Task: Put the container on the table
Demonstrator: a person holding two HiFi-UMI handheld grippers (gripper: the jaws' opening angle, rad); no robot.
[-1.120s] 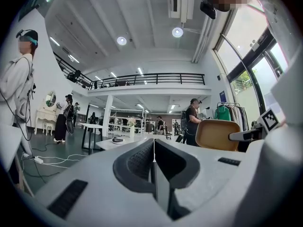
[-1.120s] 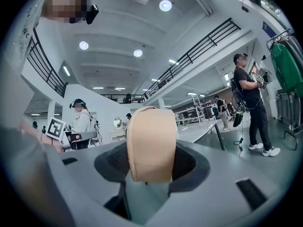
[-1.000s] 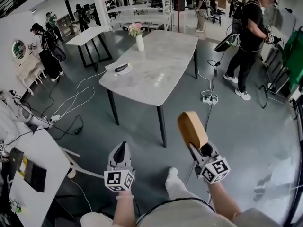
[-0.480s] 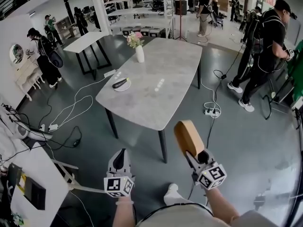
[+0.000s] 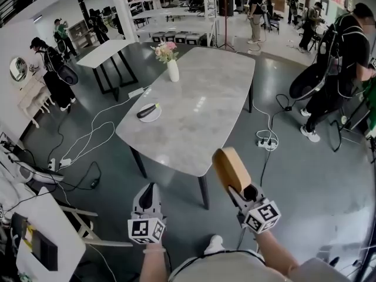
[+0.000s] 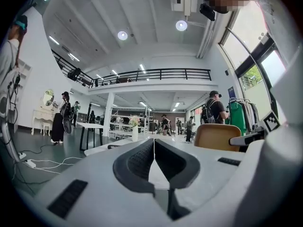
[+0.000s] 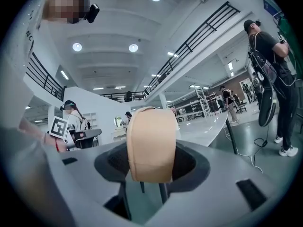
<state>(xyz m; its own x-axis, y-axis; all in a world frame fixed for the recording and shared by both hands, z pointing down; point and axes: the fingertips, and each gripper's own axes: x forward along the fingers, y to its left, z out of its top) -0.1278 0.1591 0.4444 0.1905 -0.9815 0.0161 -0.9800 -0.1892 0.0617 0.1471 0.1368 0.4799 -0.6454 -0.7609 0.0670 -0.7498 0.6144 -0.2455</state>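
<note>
Since a second ago, the grey table (image 5: 194, 107) has come closer to both grippers in the head view. The tan container (image 5: 230, 168) is held on edge by the right gripper (image 5: 238, 188), over the floor just before the table's near edge. In the left gripper view, the left gripper (image 6: 154, 144) is closed on nothing. In the right gripper view, the container is clamped between the jaws.

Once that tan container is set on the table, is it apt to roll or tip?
Probably stiff: the container shows no dent in the right gripper. Its edge looks rounded, so stood on edge it may roll or topple; flat seems safer.
</note>
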